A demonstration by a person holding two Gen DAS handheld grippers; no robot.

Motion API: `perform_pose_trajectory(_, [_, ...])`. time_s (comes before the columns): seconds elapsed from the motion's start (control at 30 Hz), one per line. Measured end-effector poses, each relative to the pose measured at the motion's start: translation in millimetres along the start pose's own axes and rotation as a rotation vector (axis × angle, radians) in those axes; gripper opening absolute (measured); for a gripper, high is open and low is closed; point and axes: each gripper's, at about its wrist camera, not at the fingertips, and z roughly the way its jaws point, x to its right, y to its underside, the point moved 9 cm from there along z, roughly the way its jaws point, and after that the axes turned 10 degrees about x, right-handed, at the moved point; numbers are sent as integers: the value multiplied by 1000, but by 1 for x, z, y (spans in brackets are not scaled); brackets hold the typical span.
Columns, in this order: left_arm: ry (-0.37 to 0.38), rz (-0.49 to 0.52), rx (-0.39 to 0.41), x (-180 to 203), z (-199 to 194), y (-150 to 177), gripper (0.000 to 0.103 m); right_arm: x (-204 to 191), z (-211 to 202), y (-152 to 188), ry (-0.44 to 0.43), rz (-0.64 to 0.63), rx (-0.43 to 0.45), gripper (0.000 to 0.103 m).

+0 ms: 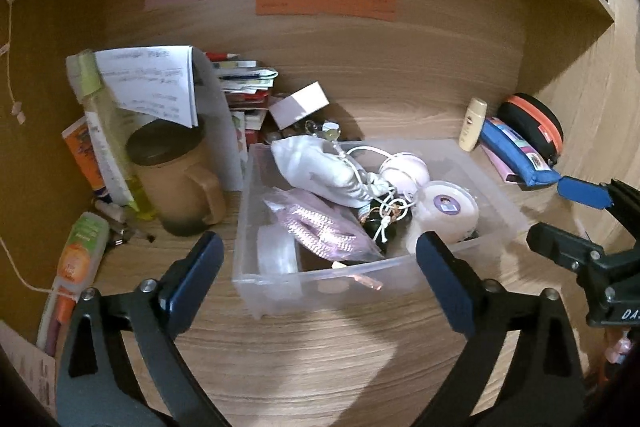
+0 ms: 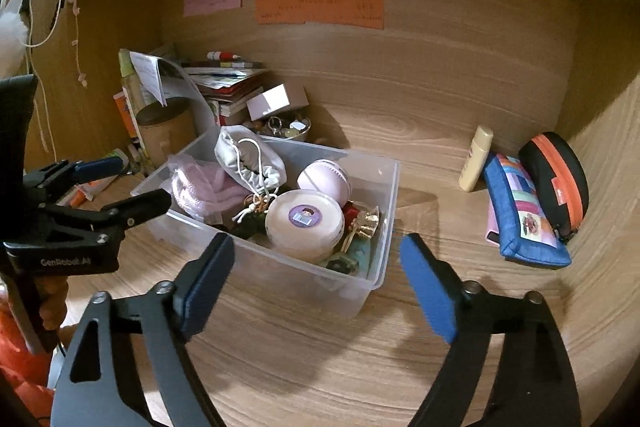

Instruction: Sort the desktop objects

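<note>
A clear plastic bin (image 1: pixel 496 211) (image 2: pixel 386 211) stands mid-desk. It holds a white drawstring pouch (image 1: pixel 316 167) (image 2: pixel 244 155), a pink packet (image 1: pixel 316 223), a round white tin (image 1: pixel 444 211) (image 2: pixel 304 223), a lilac round case (image 2: pixel 324 179) and small trinkets. My left gripper (image 1: pixel 320 267) is open and empty just in front of the bin; it also shows in the right wrist view (image 2: pixel 132 183). My right gripper (image 2: pixel 318 275) is open and empty before the bin's right corner. It also shows at the right edge of the left wrist view (image 1: pixel 568 215).
At the left stand a brown mug (image 1: pixel 176 175), bottles, papers and a book stack (image 2: pixel 228 83). A white box (image 1: pixel 300 105) lies behind the bin. At the right lie a cream bottle (image 2: pixel 476 159), a blue pencil case (image 2: pixel 524 215) and a black-orange case (image 2: pixel 556 183).
</note>
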Motion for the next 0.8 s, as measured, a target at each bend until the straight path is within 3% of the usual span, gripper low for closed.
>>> perform_pose_trajectory(0.37, [-27,-15,-9,-10,-4,6,99,-6,-5,7,-31,64,-18,87])
perform_pose_trajectory(0.8, [-28,-5,4,-8,-7,6,99,-15,-11,4,-40,39,-5,87])
